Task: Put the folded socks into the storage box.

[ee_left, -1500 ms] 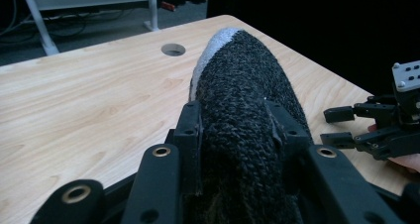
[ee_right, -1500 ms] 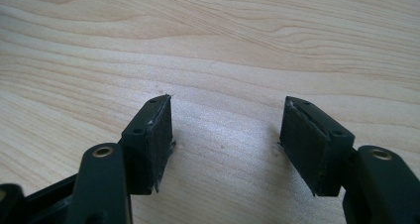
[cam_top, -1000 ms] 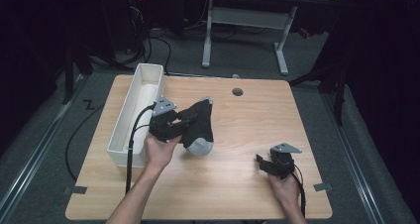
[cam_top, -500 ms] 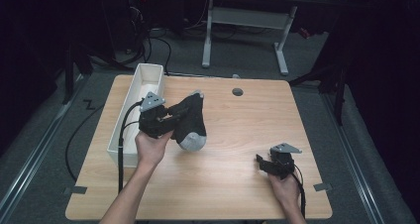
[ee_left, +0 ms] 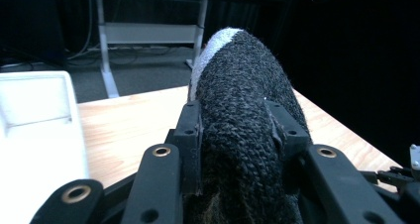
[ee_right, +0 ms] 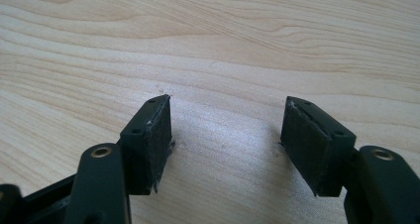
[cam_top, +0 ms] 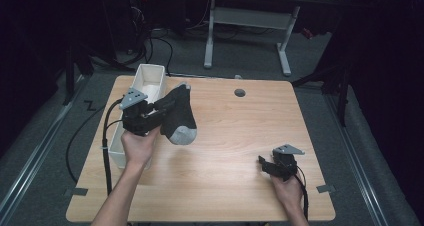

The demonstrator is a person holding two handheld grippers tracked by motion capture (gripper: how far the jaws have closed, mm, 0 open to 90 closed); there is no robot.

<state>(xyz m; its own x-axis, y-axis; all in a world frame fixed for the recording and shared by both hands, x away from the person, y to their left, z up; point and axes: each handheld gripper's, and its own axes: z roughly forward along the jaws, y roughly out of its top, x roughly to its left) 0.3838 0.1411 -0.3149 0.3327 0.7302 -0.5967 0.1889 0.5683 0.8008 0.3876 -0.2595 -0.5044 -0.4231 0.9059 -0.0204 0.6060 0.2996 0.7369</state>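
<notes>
High view: our left gripper [cam_top: 162, 108] pinches the black sock [cam_top: 179, 118] above the table [cam_top: 225, 136], beside the white bin [cam_top: 150, 81] — soft, light, floppy; we grip mid-body. Right gripper [cam_top: 267, 166] spread, w/ nothing inside.

My left gripper [cam_top: 150, 117] and my right gripper [cam_top: 277, 164] are both matte black, each topped with a grey three-cornered plate and trailing a black cable. Up close, the linkage arms carry brass-ringed pivot holes and small black screws. The fingers [ee_right: 151, 142] are flat rectangular blocks faced with dark pads. My forearms are bare, without sleeves.
</notes>
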